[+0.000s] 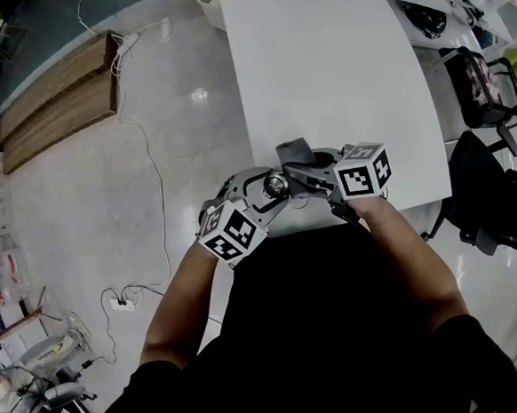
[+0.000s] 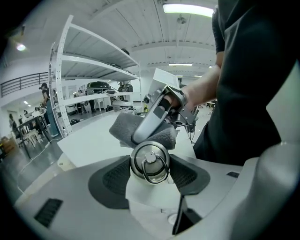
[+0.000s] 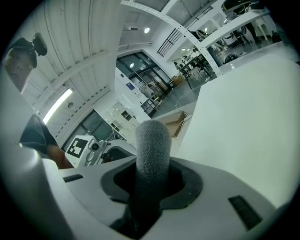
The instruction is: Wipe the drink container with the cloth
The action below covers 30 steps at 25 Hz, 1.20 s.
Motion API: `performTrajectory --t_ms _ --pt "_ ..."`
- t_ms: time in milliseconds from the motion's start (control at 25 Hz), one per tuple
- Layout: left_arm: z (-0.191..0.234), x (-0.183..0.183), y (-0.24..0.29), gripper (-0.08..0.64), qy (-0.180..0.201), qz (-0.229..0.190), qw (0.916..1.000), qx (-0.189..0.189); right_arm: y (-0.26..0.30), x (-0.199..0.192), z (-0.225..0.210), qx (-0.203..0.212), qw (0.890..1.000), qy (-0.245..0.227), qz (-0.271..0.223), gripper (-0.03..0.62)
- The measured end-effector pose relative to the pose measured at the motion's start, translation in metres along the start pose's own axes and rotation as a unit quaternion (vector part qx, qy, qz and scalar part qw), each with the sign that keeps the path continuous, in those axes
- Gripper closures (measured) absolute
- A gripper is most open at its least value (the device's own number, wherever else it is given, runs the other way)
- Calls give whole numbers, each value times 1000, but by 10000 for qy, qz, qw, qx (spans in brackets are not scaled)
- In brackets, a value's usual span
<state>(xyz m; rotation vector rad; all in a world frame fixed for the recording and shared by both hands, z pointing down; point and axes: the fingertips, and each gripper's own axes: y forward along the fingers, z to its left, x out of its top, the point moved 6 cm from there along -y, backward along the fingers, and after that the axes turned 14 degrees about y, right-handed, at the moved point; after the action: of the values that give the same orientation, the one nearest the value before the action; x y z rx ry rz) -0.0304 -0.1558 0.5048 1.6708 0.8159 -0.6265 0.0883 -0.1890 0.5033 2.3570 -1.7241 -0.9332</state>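
A steel drink container (image 1: 276,186) with a ring on its cap (image 2: 150,162) sits between the dark pads of my left gripper (image 2: 150,172), which is shut on it. In the head view the left gripper (image 1: 269,194) is over the front edge of the white table (image 1: 337,70). My right gripper (image 1: 307,172) is shut on a folded grey cloth (image 3: 152,143). The cloth (image 2: 125,127) lies against the far side of the container's top, and in the head view its end (image 1: 293,148) sticks up above both grippers. The container's body is hidden.
Dark office chairs (image 1: 493,183) stand at the table's right. Wooden boards (image 1: 54,97) and a cable with a power strip (image 1: 119,301) lie on the glossy floor to the left. White shelving (image 2: 89,84) stands beyond the table.
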Motion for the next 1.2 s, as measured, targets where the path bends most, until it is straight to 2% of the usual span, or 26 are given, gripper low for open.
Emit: performTrajectory --t_ms 400,680,960,1200 --pt "-4 1 1 299 174 -111 9998 47 -4 2 -31 -319 9992 237 -31 486" --pt "-2 -2 -1 299 -80 -220 9996 130 -1 -1 -64 -761 9967 282 -71 486" --pt "0 -3 -2 299 -242 -282 9991 224 1 -1 -78 -1119 9935 23 -203 486" --pt "-2 -1 -1 299 -88 -244 9994 216 6 1 -86 -1506 9877 -414 19 486"
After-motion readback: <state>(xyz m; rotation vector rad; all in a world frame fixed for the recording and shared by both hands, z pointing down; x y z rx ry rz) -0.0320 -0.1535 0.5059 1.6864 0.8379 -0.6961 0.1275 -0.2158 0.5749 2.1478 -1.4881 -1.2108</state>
